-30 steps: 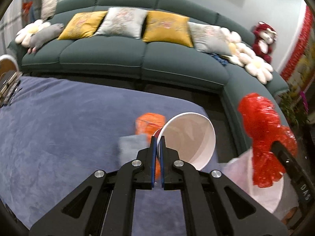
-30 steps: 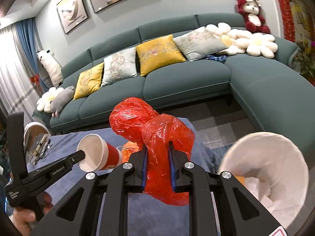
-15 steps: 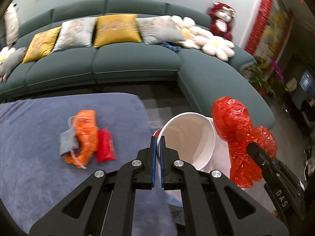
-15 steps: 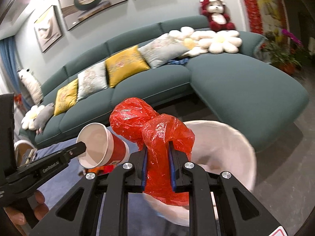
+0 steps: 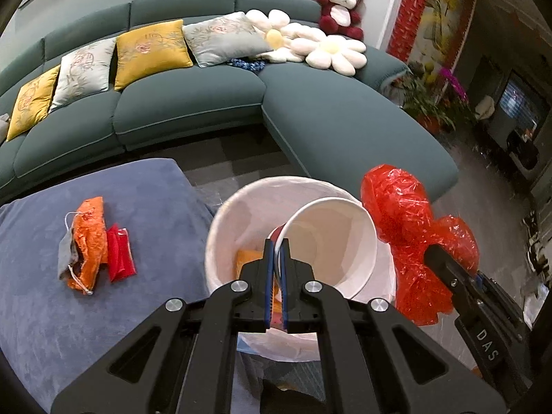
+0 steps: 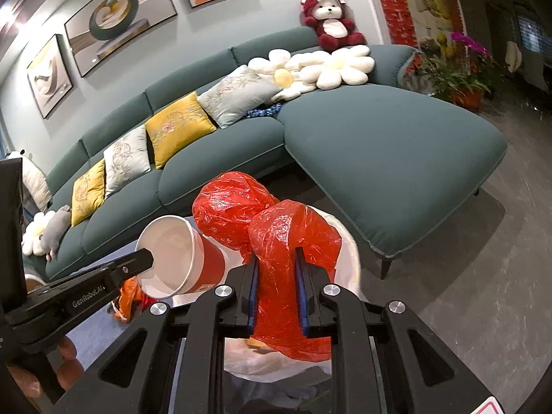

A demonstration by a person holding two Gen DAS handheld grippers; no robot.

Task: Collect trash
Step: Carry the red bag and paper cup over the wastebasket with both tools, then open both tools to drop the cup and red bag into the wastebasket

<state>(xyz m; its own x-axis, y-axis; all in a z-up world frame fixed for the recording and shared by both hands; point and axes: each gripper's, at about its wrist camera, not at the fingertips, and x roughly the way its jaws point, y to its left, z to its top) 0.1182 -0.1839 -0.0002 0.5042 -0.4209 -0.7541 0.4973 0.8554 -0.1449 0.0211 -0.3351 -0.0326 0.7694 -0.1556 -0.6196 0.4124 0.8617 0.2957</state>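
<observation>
My left gripper (image 5: 275,241) is shut on the rim of a red paper cup with a white inside (image 5: 331,241), holding it tilted over a white-lined trash bin (image 5: 227,227). The same cup (image 6: 183,255) shows at the left of the right wrist view. My right gripper (image 6: 277,258) is shut on a crumpled red plastic bag (image 6: 286,241), which hangs above the bin's far side (image 6: 348,252). From the left wrist view the bag (image 5: 410,220) sits right of the cup. An orange scrap (image 5: 248,258) lies inside the bin.
On the blue-grey cloth-covered table (image 5: 51,310) lie an orange bag with a grey mask (image 5: 86,241) and a red packet (image 5: 119,255). A teal sectional sofa (image 5: 345,120) with cushions curves behind. Plants (image 5: 427,107) stand at the right. A hand (image 6: 65,369) holds the left gripper.
Both grippers swung right, away from the table and over the bin, each keeping its grip. The trash left on the table slid to the left of the view.
</observation>
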